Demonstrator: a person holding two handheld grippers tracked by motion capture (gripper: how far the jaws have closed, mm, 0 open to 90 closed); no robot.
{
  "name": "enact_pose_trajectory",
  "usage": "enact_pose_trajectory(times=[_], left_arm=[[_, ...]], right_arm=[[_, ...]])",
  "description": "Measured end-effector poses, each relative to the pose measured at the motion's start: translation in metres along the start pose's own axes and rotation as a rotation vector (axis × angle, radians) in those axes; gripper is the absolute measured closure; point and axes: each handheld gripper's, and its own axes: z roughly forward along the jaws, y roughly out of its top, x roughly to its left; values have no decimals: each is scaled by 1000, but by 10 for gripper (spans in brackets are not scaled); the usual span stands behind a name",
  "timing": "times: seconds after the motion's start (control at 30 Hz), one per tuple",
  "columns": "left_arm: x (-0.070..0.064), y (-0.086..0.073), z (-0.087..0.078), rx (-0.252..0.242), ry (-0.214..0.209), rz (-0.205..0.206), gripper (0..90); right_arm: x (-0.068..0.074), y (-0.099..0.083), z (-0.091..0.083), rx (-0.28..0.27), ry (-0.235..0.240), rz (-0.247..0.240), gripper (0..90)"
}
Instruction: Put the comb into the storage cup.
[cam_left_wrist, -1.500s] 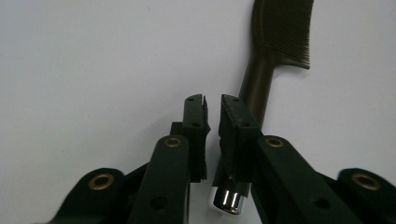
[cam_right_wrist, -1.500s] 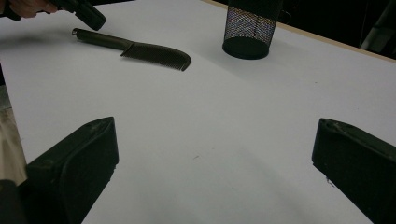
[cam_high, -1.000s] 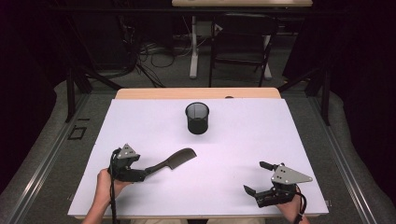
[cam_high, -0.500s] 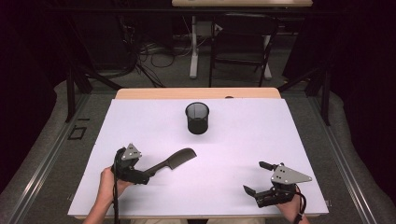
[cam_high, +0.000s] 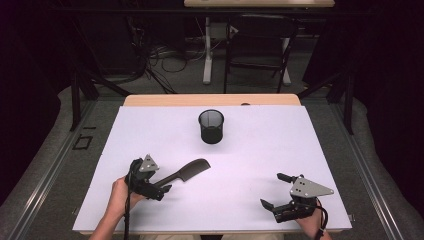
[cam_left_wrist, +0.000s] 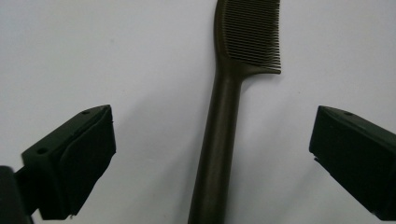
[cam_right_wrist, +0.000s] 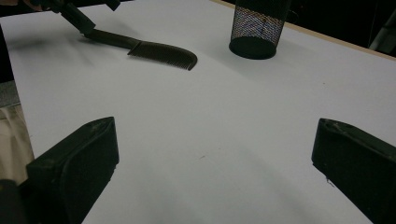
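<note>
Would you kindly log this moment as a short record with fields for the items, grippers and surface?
comb: dark, lying flat, handle between the open jaws, untouched
left gripper: open, straddling the comb handle
right gripper: open, holding nothing, near the table's right front
mesh cup: black, upright, behind the comb
table: white sheet over wood

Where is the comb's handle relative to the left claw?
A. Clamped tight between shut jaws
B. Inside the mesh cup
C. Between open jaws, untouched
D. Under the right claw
C: the left claw stands open, with the comb handle lying between its jaws, clear of both.
</note>
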Motion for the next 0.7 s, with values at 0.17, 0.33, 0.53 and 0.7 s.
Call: enact_pose_trajectory(times=[0.17, 0.33, 0.53, 0.7], left_arm=[[-2, 8, 3, 35, 0, 29, 0], [-4, 14, 6, 65, 5, 50, 0], [-4, 18, 9, 100, 10, 59, 0], [-3, 24, 10, 130, 21, 62, 0]], right_arm=[[0, 0, 0, 1, 0, -2, 2], [0, 0, 0, 3, 1, 2, 2], [-1, -1, 0, 3, 1, 4, 2], [0, 0, 0, 7, 2, 5, 2]])
